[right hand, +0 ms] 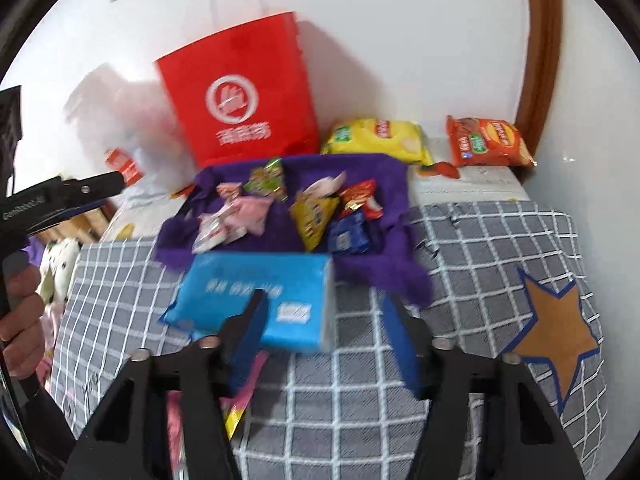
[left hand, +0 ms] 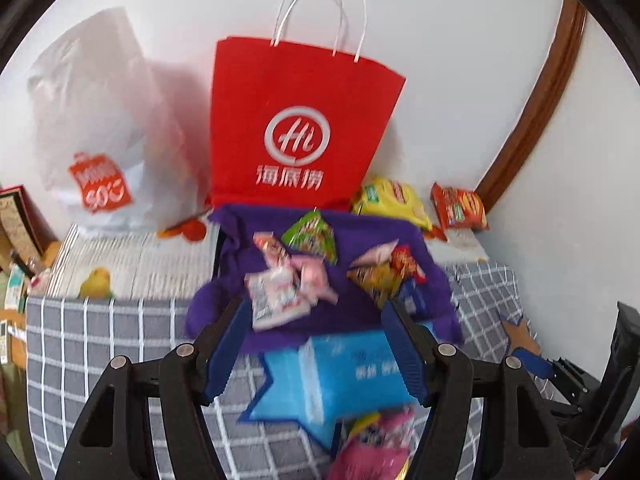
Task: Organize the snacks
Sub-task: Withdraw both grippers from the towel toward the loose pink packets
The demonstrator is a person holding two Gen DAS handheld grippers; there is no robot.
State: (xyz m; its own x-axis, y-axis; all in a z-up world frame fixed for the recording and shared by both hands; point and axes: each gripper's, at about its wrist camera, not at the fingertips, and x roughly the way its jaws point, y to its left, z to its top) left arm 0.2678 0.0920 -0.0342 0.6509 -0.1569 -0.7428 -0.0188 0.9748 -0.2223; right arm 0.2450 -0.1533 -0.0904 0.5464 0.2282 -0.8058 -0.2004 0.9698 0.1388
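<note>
Several small snack packets (left hand: 296, 280) (right hand: 276, 208) lie piled on a purple cloth (left hand: 360, 236) (right hand: 380, 172) on the checked bed cover. A blue tissue pack (left hand: 344, 376) (right hand: 224, 292) rests on a blue star just in front of the cloth. A pink packet (left hand: 376, 448) (right hand: 244, 396) lies nearer still. My left gripper (left hand: 314, 308) hovers over the cloth's front edge, open and empty; in the right wrist view it shows from the side (right hand: 112, 182) with a hand on its handle. My right gripper (right hand: 324, 308) is open above the tissue pack's right end, nothing between its pads.
A red paper bag (left hand: 304, 120) (right hand: 244, 96) stands against the wall behind the cloth, a white plastic bag (left hand: 100, 120) to its left. Yellow (right hand: 376, 140) and orange (right hand: 488, 142) chip bags lie at the back right. A brown star (right hand: 556, 336) marks the cover.
</note>
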